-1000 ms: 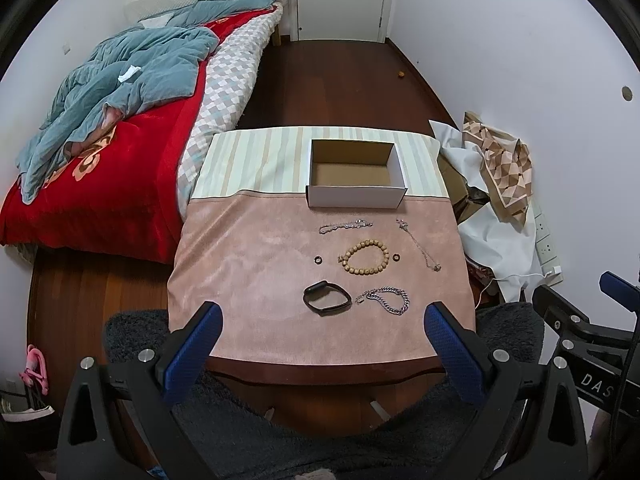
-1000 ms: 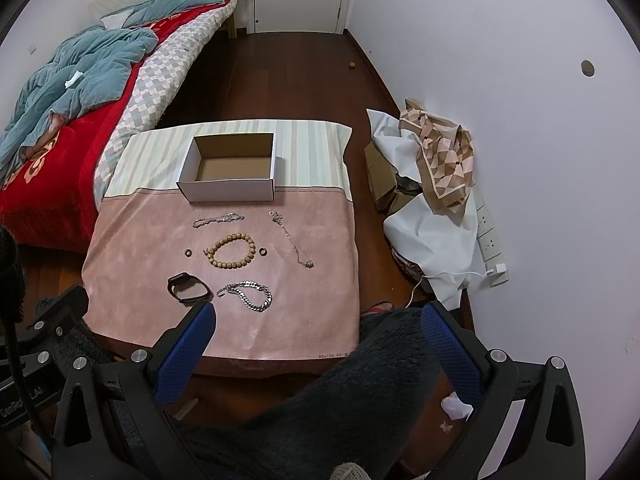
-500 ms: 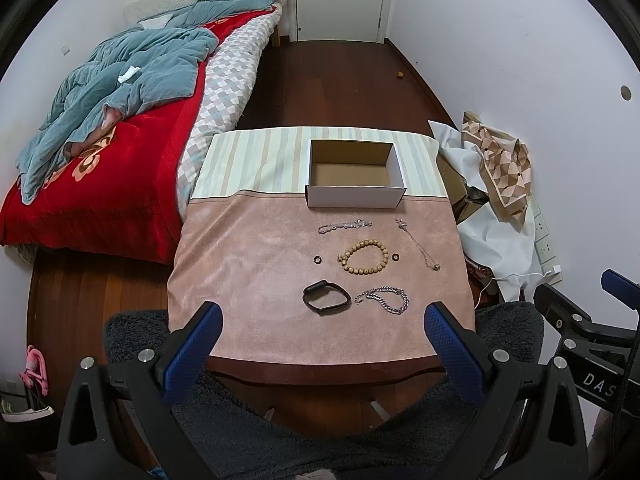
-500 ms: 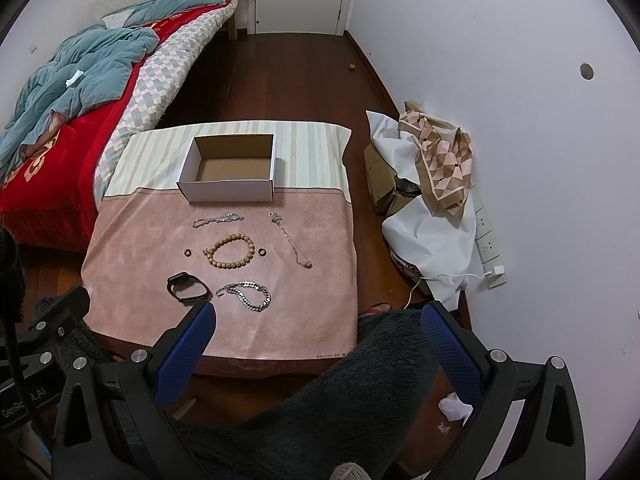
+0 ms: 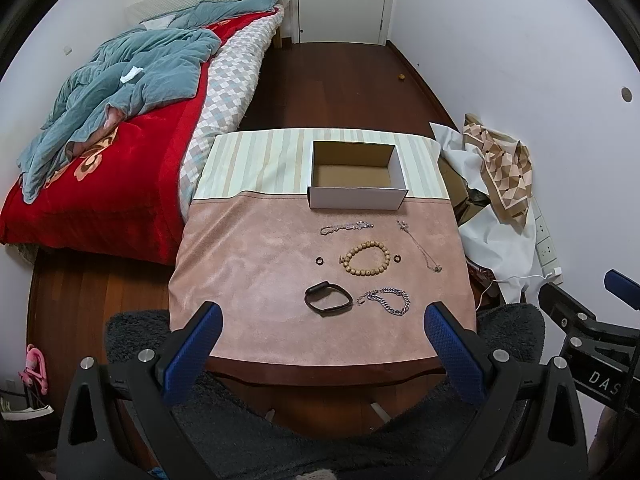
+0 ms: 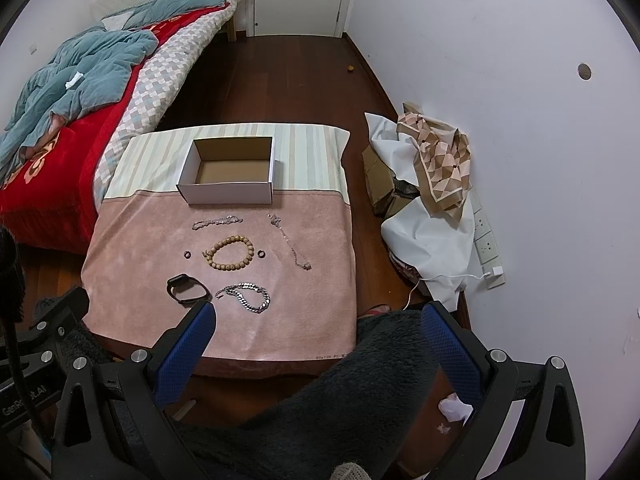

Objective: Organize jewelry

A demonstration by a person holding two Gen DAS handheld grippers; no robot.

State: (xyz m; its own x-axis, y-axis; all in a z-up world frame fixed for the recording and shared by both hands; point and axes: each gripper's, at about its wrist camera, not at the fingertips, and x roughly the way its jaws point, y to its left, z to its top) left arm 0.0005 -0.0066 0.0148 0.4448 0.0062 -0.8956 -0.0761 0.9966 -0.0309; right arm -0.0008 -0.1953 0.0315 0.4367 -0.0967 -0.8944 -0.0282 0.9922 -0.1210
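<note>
Nothing had changed in the last second: both the left gripper (image 5: 320, 334) and right gripper (image 6: 316, 326) hung released and empty, with the jewelry ahead of their jaws, beaded bracelet (image 5: 365, 257) before the empty box (image 5: 357, 176); organizing had not begun

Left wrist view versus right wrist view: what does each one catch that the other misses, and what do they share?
Only the left wrist view shows the pink item on the floor by the bed, plus the right gripper at its edge. Only the right wrist view shows crumpled white paper on the floor. Both show the empty cardboard box, the wooden bead bracelet, the black band, the silver chains and two small rings, all untouched on the table.
</note>
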